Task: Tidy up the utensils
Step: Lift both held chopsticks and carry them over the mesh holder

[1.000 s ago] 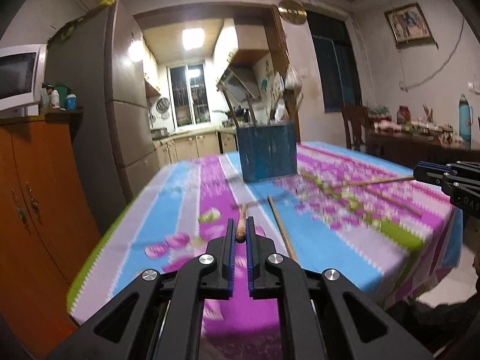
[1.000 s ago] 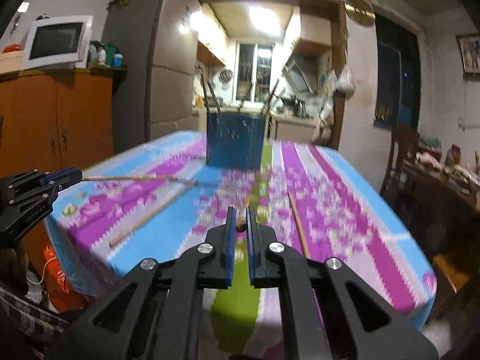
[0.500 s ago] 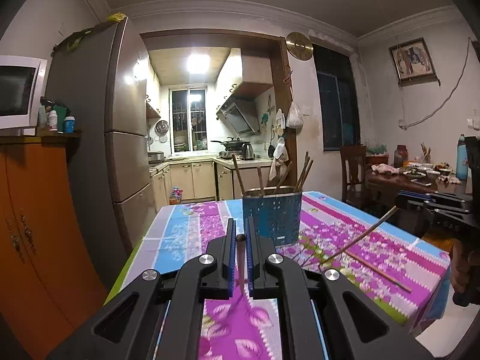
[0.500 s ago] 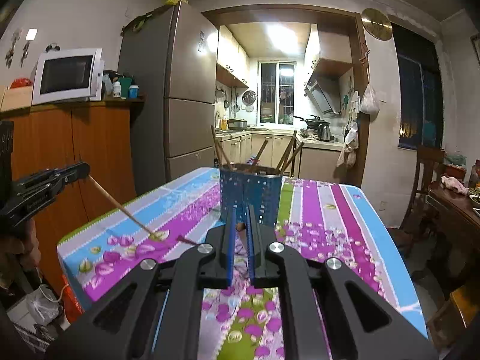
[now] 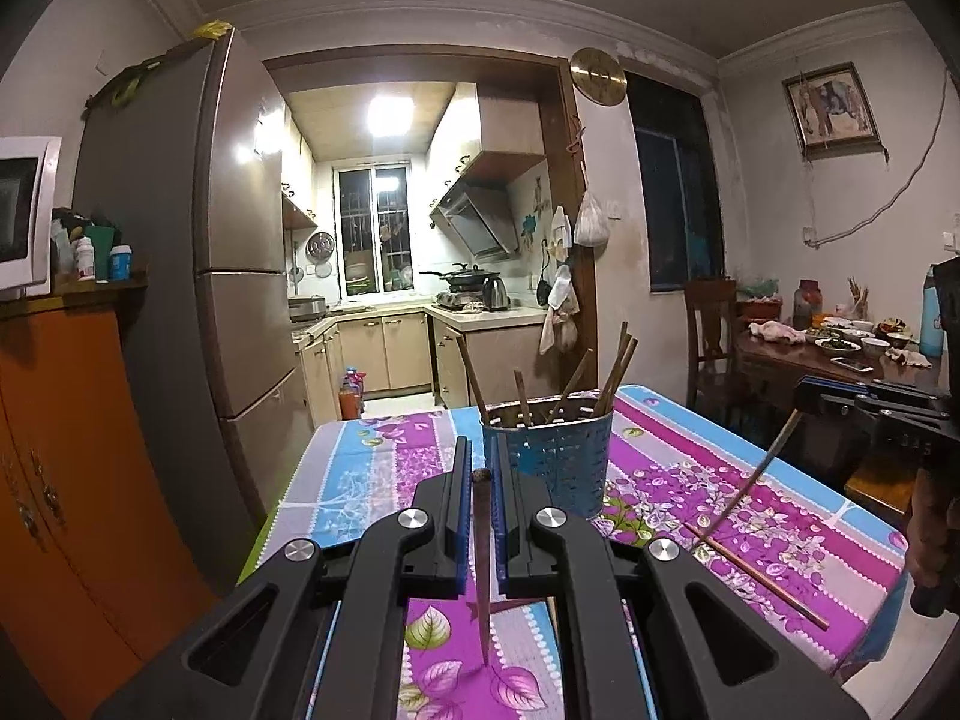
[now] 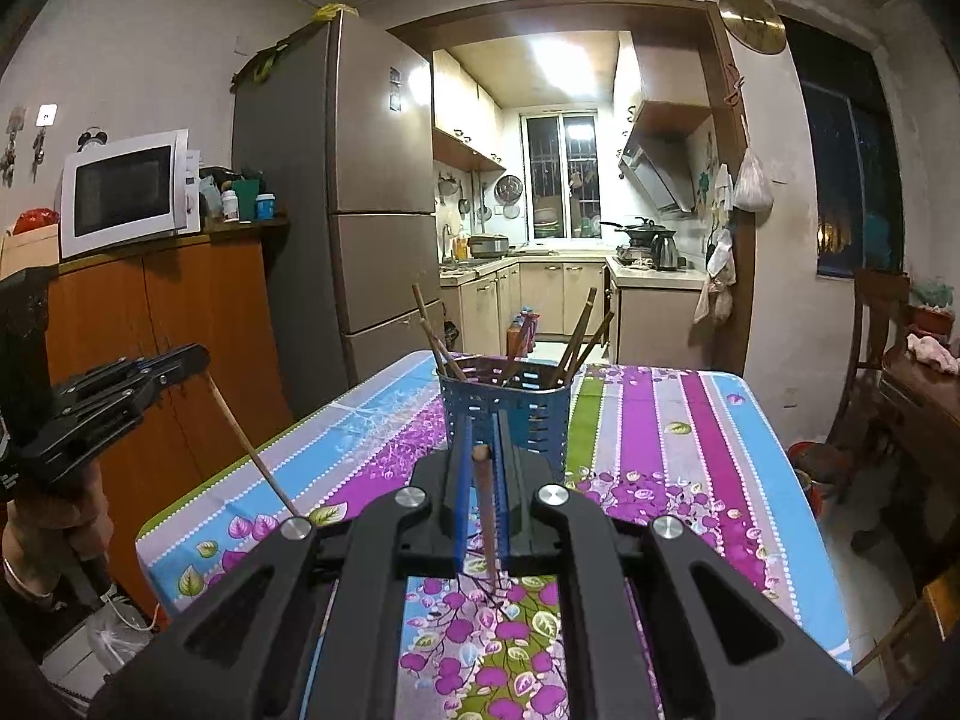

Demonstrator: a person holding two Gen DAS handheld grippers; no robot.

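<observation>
Pinching one chopstick (image 5: 482, 546) each near its top, both grippers, left (image 5: 481, 501) and right (image 6: 482, 480), hang them tip-down short of the holder (image 5: 549, 453). Such high, narrow holds could let a stick pivot and catch the rim; another stick (image 5: 759, 576) lies on the table (image 5: 708, 462).

Both views look forward along their own gripper fingers, from low over the near end of the bench (image 5: 690, 468), toward the kitchen doorway. The left view sits to the left and catches the right gripper (image 5: 840, 405) at its right edge; the right view catches the left gripper (image 6: 180, 360) at its left. Both share the holder (image 5: 549, 456) close ahead, the fridge (image 6: 372, 180) and the kitchen.
</observation>
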